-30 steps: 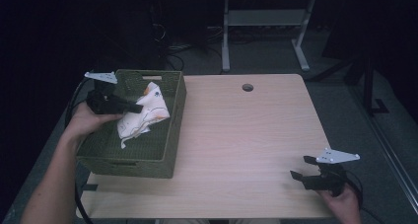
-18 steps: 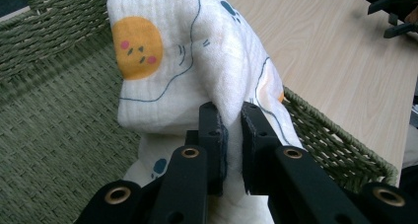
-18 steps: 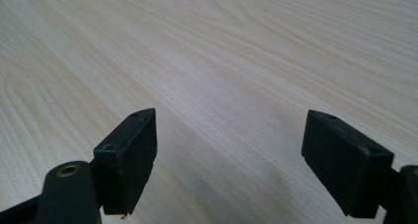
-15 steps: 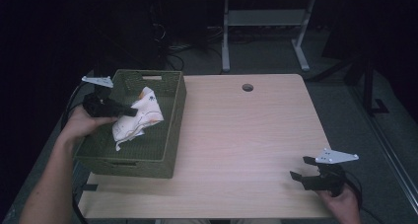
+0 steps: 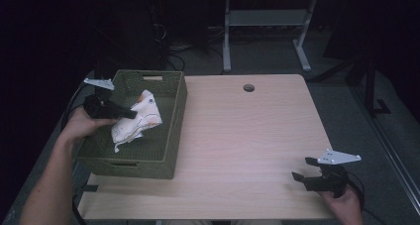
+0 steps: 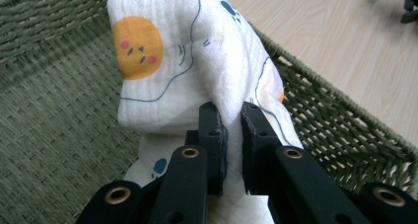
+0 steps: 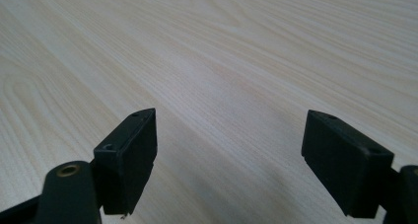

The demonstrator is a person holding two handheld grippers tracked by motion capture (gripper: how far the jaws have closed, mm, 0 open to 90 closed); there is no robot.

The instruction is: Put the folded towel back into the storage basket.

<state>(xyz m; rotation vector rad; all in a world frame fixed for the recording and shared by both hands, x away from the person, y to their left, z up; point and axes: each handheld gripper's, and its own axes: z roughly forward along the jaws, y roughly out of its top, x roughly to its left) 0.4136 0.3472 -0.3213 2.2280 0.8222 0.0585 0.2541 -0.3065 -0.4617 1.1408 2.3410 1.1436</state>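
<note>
left tool (image 5: 130, 114) clenched on a fold of the cloth (image 6: 197, 61), which hangs inside the basket (image 5: 174, 117) at 9 o'clock on the tabletop (image 5: 247, 136). looks like mid-lift. next: clear the rim toward 3 o'clock. right tool (image 5: 303, 169) released, idle at 5 o'clock.

Over the last second the left gripper (image 5: 130, 114), its jaws pinched on a fold of the white printed cloth (image 5: 132, 122), draws back toward the person's side of the green woven basket (image 5: 171, 136) and a little to the left. The cloth comes with it: its bulk now sits nearer the middle of the basket, away from the far right corner, with its lower end trailing toward the basket floor.
</note>
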